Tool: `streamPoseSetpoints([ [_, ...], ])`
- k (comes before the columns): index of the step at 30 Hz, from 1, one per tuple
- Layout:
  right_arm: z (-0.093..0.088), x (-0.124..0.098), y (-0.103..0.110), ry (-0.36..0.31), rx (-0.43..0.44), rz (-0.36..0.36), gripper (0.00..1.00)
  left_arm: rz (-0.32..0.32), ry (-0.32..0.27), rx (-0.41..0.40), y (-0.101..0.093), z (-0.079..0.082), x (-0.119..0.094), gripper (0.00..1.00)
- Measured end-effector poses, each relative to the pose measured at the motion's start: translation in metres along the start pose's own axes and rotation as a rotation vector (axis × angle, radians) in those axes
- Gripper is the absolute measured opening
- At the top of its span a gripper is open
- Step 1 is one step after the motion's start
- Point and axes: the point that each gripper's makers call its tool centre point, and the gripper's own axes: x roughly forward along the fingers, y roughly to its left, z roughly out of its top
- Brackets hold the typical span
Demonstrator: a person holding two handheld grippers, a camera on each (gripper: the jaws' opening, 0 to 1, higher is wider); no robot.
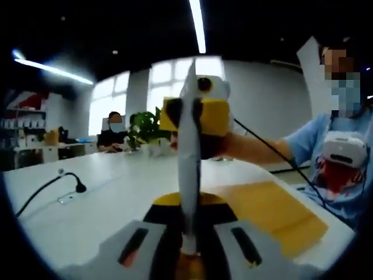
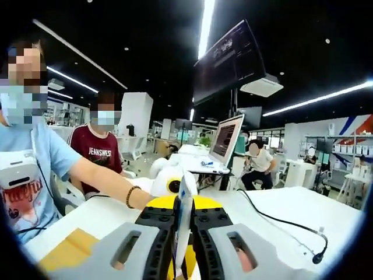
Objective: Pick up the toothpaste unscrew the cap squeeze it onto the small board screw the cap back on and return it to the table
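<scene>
Fingers of both grippers, left point(image 1: 187, 248) and right point(image 2: 182, 256), pinch our upright toothpaste tube point(image 1: 189, 169) from opposite sides.

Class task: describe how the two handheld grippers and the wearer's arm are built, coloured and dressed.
Both grippers, left and right, have grey slotted jaws on black-and-yellow bodies. A black cable trails from one. The person wears a light blue sleeve and a beaded wristband.
</scene>
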Motion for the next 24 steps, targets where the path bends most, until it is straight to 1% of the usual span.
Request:
streamPoseSetpoints([
  [3, 0.0, -0.001, 0.003, 0.009, -0.025, -0.002, 0.06, 0.001, 0.005, 0.012, 0.001, 0.0, 0.0, 0.05],
  [9, -0.001, -0.002, 0.011, 0.021, -0.087, -0.002, 0.06, 0.012, 0.017, 0.061, 0.002, 0.0, 0.001, 0.06],
  [12, -0.001, -0.002, 0.011, 0.033, -0.109, 0.0, 0.06, 0.025, 0.045, 0.106, 0.003, -0.002, 0.002, 0.06],
  [13, -0.002, -0.003, 0.012, 0.041, -0.133, 0.001, 0.06, 0.031, 0.056, 0.125, 0.002, -0.002, 0.002, 0.07],
  [15, -0.003, -0.003, 0.016, 0.048, -0.162, 0.002, 0.06, 0.033, 0.071, 0.131, 0.0, -0.002, 0.003, 0.07],
  [17, -0.003, -0.003, 0.018, 0.05, -0.202, -0.002, 0.06, 0.05, 0.095, 0.135, 0.001, -0.003, 0.002, 0.08],
  [20, 0.004, -0.007, 0.016, 0.02, -0.214, -0.015, 0.06, 0.069, 0.096, 0.131, 0.001, 0.001, 0.001, 0.1],
  [22, 0.009, -0.012, 0.015, -0.005, -0.215, -0.025, 0.06, 0.095, 0.108, 0.106, 0.003, 0.003, -0.002, 0.15],
  [23, 0.013, -0.016, 0.014, -0.015, -0.221, -0.035, 0.05, 0.112, 0.138, 0.062, 0.004, -0.001, -0.007, 0.15],
  [24, 0.014, -0.02, 0.014, -0.016, -0.227, -0.04, 0.05, 0.119, 0.132, 0.061, 0.005, 0.002, -0.009, 0.15],
])
